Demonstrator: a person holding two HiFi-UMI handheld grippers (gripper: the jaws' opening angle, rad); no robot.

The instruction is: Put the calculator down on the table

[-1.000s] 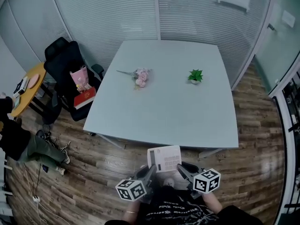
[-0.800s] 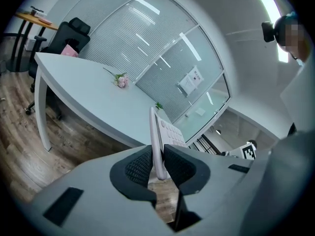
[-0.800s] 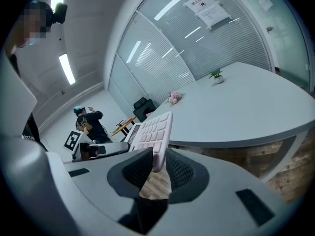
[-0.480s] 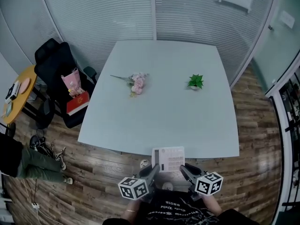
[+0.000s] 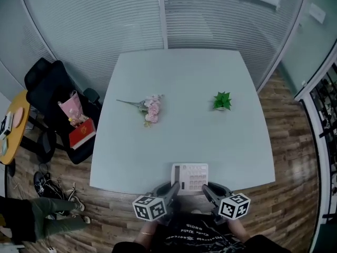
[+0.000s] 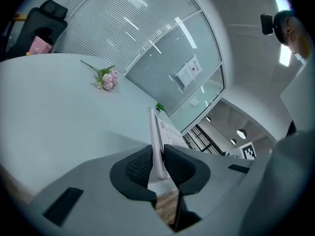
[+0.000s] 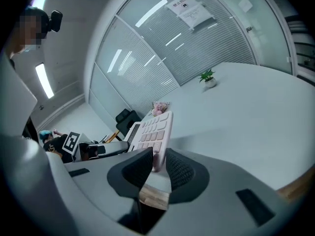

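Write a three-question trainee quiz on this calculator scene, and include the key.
1. True or false: the calculator lies beside the pink flowers.
2. The left claw and right claw grip the calculator by: A) its far edge B) its near edge C) nothing, it lies free.
3. Fill in: on the table, right of the pink flowers in the head view, stands a small potted ___.
Key: 1 false; 2 B; 3 plant.

Pale calculator (image 5: 190, 177), keys up, lower centre of frame, held over near edge of white table (image 5: 184, 125)
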